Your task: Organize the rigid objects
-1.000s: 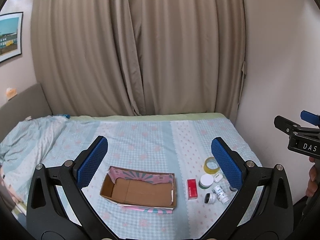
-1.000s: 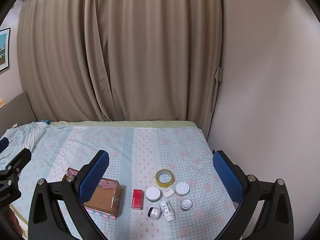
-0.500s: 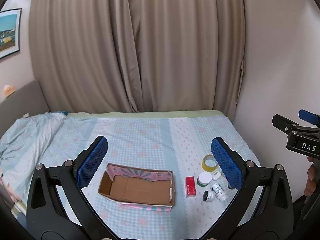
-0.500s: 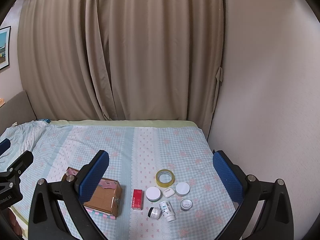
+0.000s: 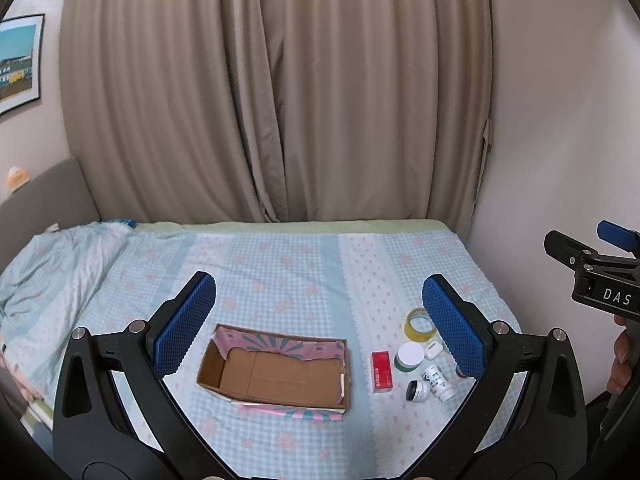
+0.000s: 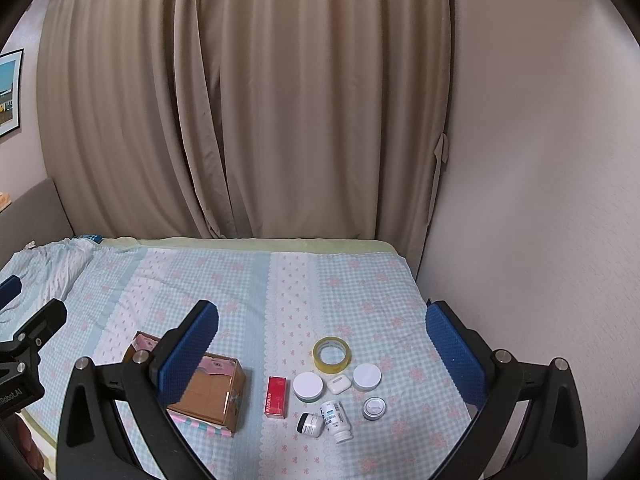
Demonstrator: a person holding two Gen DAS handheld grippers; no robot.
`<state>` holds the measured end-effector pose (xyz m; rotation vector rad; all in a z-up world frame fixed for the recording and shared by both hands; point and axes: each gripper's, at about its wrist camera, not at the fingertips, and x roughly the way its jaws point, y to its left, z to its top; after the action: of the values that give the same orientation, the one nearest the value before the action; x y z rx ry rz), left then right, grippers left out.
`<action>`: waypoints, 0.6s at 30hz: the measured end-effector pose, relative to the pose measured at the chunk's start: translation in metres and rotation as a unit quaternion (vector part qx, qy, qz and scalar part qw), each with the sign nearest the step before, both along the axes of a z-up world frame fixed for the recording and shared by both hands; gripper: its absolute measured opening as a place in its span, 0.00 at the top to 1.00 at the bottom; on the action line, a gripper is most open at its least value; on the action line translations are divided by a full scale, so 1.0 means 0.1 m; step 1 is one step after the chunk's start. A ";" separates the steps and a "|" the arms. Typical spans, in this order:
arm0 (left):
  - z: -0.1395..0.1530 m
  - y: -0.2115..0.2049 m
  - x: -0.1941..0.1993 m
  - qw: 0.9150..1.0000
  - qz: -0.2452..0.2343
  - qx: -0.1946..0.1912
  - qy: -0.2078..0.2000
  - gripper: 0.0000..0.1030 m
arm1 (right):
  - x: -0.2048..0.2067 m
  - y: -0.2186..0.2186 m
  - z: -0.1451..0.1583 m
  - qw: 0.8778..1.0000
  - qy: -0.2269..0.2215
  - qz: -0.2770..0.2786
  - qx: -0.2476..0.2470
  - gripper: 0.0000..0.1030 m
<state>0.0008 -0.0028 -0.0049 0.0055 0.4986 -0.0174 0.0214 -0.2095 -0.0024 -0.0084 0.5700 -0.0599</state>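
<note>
Left tool [image 5: 320, 320] spread wide, nothing between its blue pads, held above the bed [image 5: 280, 272]. Right tool [image 6: 322, 344] likewise wide apart and holding nothing.

In the left wrist view, open cardboard box [image 5: 276, 372] low in the centre of the frame, between the 2 pads and below them, with nothing inside. Right of the box, a cluster of small items: red carton [image 5: 381, 371] lying flat, white-lidded jar [image 5: 409, 355], yellow tape roll [image 5: 419, 323] behind it, small white case [image 5: 433, 349], dark-capped small jar [image 5: 417, 390], white bottle [image 5: 438, 377] on its side. Cluster just inside the right pad, partly covered by it.

In the right wrist view, same cluster in the lower centre, well apart from both pads: tape roll [image 6: 332, 355] farthest back, second white-lidded jar [image 6: 367, 377] and grey round tin [image 6: 374, 408] toward the right. Box [image 6: 208, 396] at lower left, partly hidden behind the left pad.

Beige curtain [image 6: 240, 100] across the top of both frames.
</note>
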 end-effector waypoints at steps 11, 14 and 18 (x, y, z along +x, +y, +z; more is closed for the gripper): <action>-0.02 -0.01 0.01 1.000 0.004 -0.001 0.003 0.00 | -0.01 0.02 -0.01 1.000 0.000 0.000 -0.001 0.00; -0.03 0.00 0.01 1.000 0.006 -0.004 0.004 0.00 | -0.01 0.02 0.00 1.000 -0.001 0.000 -0.002 0.00; -0.03 0.00 0.03 1.000 0.010 -0.005 0.006 0.00 | -0.01 0.03 -0.01 1.000 0.000 0.000 -0.001 0.00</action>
<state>0.0038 -0.0033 -0.0080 -0.0086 0.5097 -0.0009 0.0206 -0.2066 -0.0029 -0.0108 0.5706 -0.0609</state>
